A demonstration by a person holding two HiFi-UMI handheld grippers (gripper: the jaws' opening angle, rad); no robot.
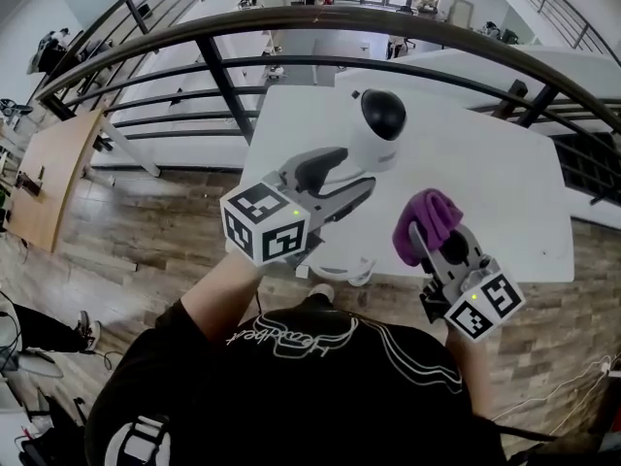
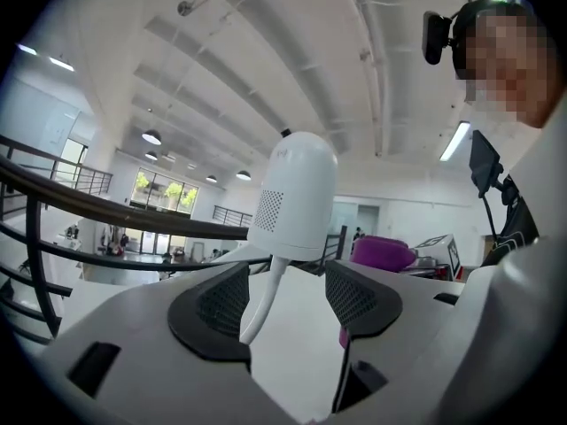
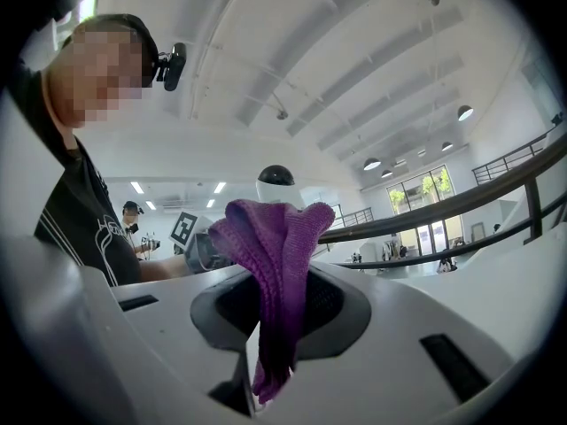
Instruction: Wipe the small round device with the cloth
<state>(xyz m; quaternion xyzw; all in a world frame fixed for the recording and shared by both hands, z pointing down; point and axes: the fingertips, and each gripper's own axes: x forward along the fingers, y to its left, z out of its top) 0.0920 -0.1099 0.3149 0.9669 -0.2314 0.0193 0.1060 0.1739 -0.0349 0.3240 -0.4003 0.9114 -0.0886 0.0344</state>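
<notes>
The small round device [image 1: 380,122] is white with a black dome and stands on a thin stem at the near edge of the white table [image 1: 495,187]. My left gripper [image 1: 340,181] is open, and the stem [image 2: 264,297] rises between its jaws, near the left pad. In the left gripper view the device's head [image 2: 294,197] looms just above the open left gripper [image 2: 283,301]. My right gripper [image 1: 434,241] is shut on a purple cloth [image 1: 428,219], to the right of the device. In the right gripper view the cloth [image 3: 276,264] hangs folded from the right gripper [image 3: 282,312], with the device's dome [image 3: 276,181] behind it.
A dark curved railing [image 1: 291,19] runs behind the table, with a lower floor beyond it. The table's near edge lies close to the person's body. Wooden flooring [image 1: 146,231] shows at the left.
</notes>
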